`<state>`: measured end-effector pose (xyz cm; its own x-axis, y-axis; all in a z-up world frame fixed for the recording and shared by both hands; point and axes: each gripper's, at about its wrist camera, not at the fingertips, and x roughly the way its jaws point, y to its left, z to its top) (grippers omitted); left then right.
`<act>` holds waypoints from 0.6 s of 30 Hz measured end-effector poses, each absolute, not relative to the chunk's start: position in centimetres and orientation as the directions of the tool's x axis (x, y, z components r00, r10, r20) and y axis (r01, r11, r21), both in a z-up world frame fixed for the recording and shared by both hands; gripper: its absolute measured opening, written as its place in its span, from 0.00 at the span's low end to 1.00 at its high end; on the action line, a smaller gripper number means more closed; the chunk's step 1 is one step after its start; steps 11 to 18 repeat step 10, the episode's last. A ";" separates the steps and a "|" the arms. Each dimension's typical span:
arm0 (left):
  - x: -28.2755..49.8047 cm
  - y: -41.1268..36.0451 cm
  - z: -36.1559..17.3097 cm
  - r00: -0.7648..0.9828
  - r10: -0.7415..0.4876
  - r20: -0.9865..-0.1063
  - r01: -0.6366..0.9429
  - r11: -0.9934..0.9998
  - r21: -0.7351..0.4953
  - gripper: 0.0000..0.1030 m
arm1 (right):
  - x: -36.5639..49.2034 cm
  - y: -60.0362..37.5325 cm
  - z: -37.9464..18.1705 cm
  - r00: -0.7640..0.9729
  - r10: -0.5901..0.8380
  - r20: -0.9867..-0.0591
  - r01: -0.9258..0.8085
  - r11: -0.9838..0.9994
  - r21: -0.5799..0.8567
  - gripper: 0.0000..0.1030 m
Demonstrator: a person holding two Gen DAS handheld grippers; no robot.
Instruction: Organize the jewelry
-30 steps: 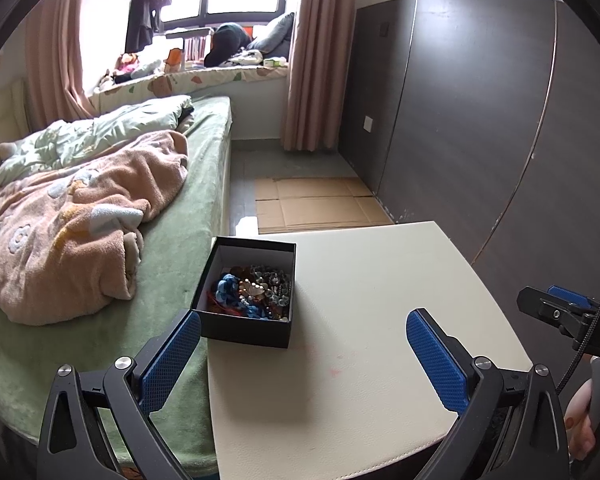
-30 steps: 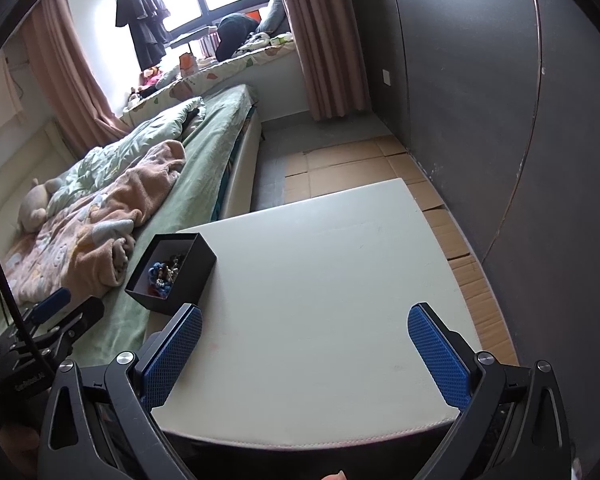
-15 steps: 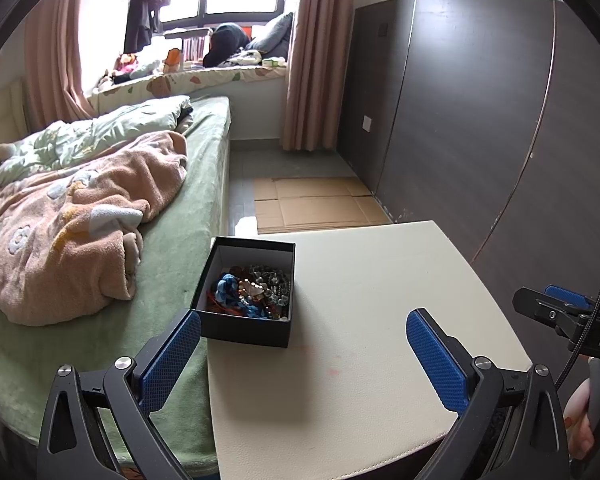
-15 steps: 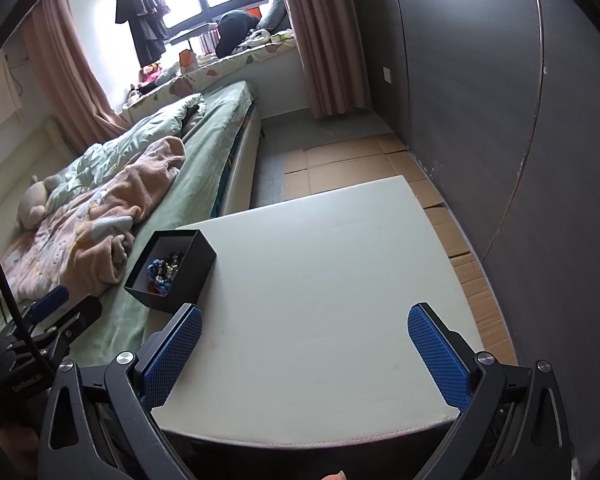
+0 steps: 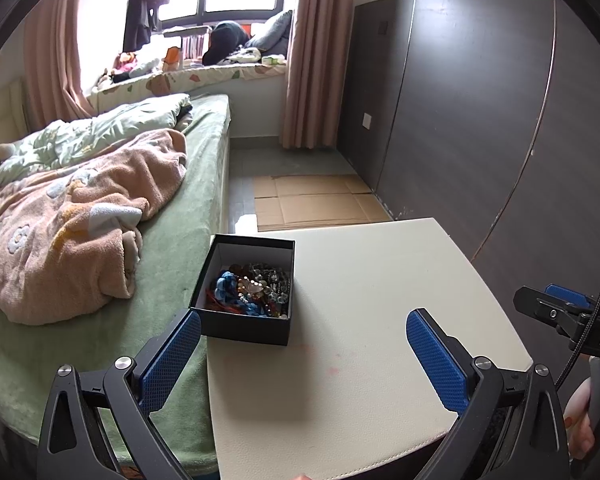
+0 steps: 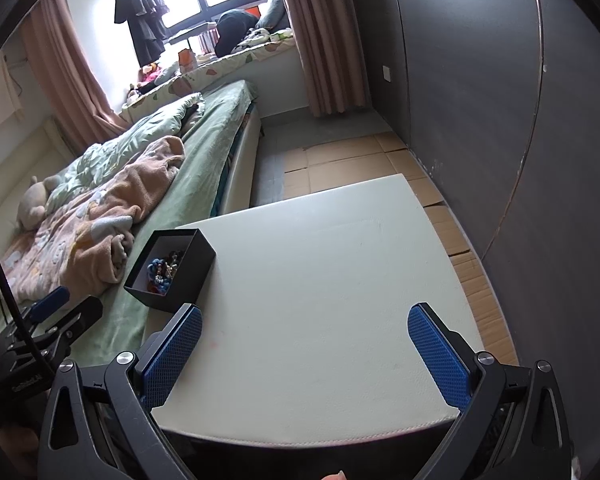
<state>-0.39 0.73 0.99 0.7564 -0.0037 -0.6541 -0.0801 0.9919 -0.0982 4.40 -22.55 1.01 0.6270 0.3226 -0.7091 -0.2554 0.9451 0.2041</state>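
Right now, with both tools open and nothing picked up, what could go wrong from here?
The black box sits at the table edge beside the bed; a nudge from the left tool could tip it off. The jewelry lies in a tangled heap, so lifting one piece may drag out others.

We hold our right claw [image 6: 305, 354] spread wide over the white bench [image 6: 340, 280]. A black box [image 6: 172, 266] of jewelry [image 6: 164, 268] sits at its left edge, beside the bed [image 6: 204, 152].

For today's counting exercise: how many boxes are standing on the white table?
1. The black box stands open at the left edge of the white table, beside the bed, with tangled jewelry inside. Both views show no other box on the table.
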 end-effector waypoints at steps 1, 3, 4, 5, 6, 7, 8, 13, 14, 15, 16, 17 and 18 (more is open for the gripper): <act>-0.4 0.7 1.0 0.757 -0.005 -0.654 -0.079 0.992 -0.098 1.00 | 4.4 -22.5 1.0 0.627 0.322 -0.710 -0.256 0.945 0.204 1.00; -0.4 0.7 1.0 0.756 -0.004 -0.654 -0.077 0.992 -0.096 1.00 | 4.5 -22.6 0.9 0.625 0.322 -0.711 -0.256 0.945 0.204 1.00; -0.4 0.7 0.9 0.757 -0.004 -0.654 -0.076 0.993 -0.094 1.00 | 4.5 -22.6 0.9 0.623 0.321 -0.713 -0.255 0.946 0.203 1.00; -0.4 0.6 0.9 0.758 -0.003 -0.652 -0.075 0.993 -0.093 1.00 | 4.6 -22.5 0.8 0.622 0.319 -0.715 -0.253 0.946 0.203 1.00; -0.5 0.6 1.0 0.760 -0.001 -0.650 -0.076 0.993 -0.089 1.00 | 4.7 -22.6 0.7 0.620 0.320 -0.717 -0.251 0.946 0.204 1.00; -0.5 0.5 1.0 0.762 0.005 -0.647 -0.077 0.994 -0.083 1.00 | 4.7 -22.6 0.6 0.618 0.320 -0.718 -0.250 0.946 0.206 1.00; -0.5 0.6 1.0 0.763 0.006 -0.646 -0.076 0.994 -0.081 1.00 | 4.7 -22.6 0.6 0.616 0.320 -0.719 -0.249 0.946 0.207 1.00; -0.4 0.6 1.0 0.760 0.000 -0.650 -0.071 0.994 -0.083 1.00 | 4.7 -22.6 0.6 0.619 0.319 -0.718 -0.250 0.946 0.206 1.00; -0.4 0.6 1.0 0.760 0.000 -0.650 -0.071 0.994 -0.083 1.00 | 4.7 -22.6 0.6 0.619 0.319 -0.718 -0.250 0.946 0.206 1.00; -0.4 0.6 1.0 0.760 0.000 -0.650 -0.071 0.994 -0.083 1.00 | 4.7 -22.6 0.6 0.619 0.319 -0.718 -0.250 0.946 0.206 1.00; -0.4 0.6 1.0 0.760 0.000 -0.650 -0.071 0.994 -0.083 1.00 | 4.7 -22.6 0.6 0.619 0.319 -0.718 -0.250 0.946 0.206 1.00; -0.4 0.6 1.0 0.760 0.000 -0.650 -0.071 0.994 -0.083 1.00 | 4.7 -22.6 0.6 0.619 0.319 -0.718 -0.250 0.946 0.206 1.00; -0.4 0.6 1.0 0.760 0.000 -0.650 -0.071 0.994 -0.083 1.00 | 4.7 -22.6 0.6 0.619 0.319 -0.718 -0.250 0.946 0.206 1.00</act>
